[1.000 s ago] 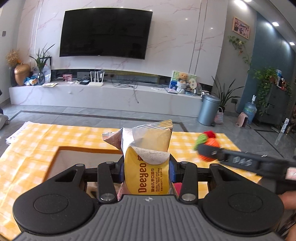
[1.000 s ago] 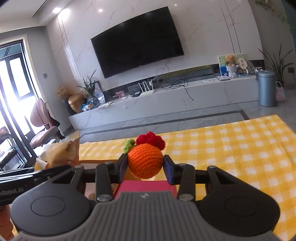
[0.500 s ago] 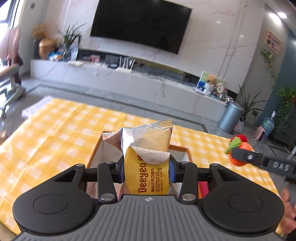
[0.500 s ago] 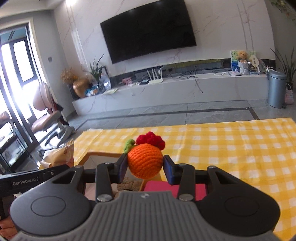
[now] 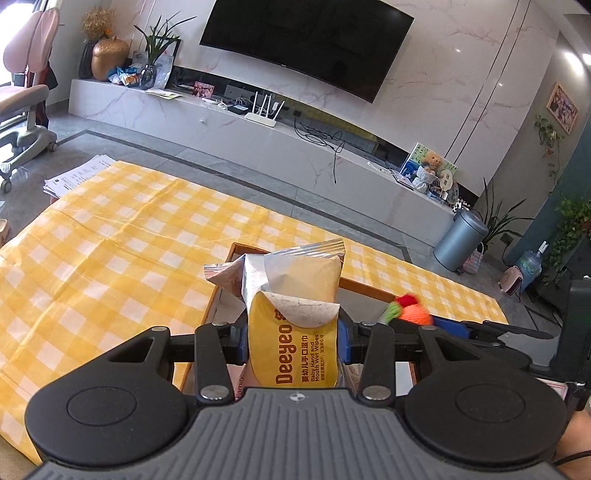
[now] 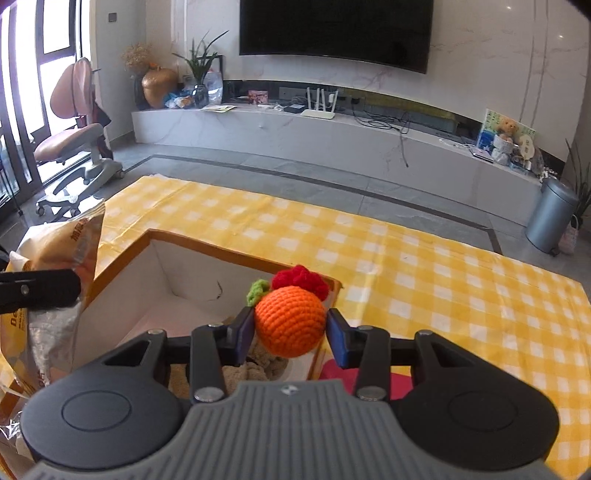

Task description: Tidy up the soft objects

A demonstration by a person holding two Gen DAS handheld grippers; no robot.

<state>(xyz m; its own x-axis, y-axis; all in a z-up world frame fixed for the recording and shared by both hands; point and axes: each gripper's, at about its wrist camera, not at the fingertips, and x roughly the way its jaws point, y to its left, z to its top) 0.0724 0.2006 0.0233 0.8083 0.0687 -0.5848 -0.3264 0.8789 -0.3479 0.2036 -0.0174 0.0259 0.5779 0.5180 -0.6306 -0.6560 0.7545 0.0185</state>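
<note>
Left gripper (image 5: pixel 293 341) clamped on yellow wet wipes pack (image 5: pixel 295 325) above open box (image 6: pixel 155 273), right gripper (image 6: pixel 290 334) jaws just opening, crochet orange ball (image 6: pixel 290 321) between them over the box's right edge, yellow checked tabletop (image 6: pixel 424 266)

A big black TV (image 6: pixel 336 31) hangs on the white marble wall (image 5: pixel 461 70). Under it runs a long white shelf (image 6: pixel 332 136). On the shelf stand a gold pot (image 6: pixel 159 86), a green plant in a glass (image 6: pixel 201 79), a white router (image 6: pixel 319 107) with its aerials up, some loose wires (image 6: pixel 384 122) and a little teddy bear (image 6: pixel 506 129) at the right end. A grey bin (image 6: pixel 550 214) stands on the grey floor (image 6: pixel 332 173) near the shelf's right end. A pink chair (image 6: pixel 74 129) on wheels stands by the window (image 6: pixel 33 92) at the left. A yellow and white checked cloth (image 6: pixel 424 258) covers the desk. In the left view, a stack of papers (image 5: pixel 74 175) lies just past the cloth's far left corner, and a framed picture (image 5: pixel 562 107) hangs on the wall at the right.
</note>
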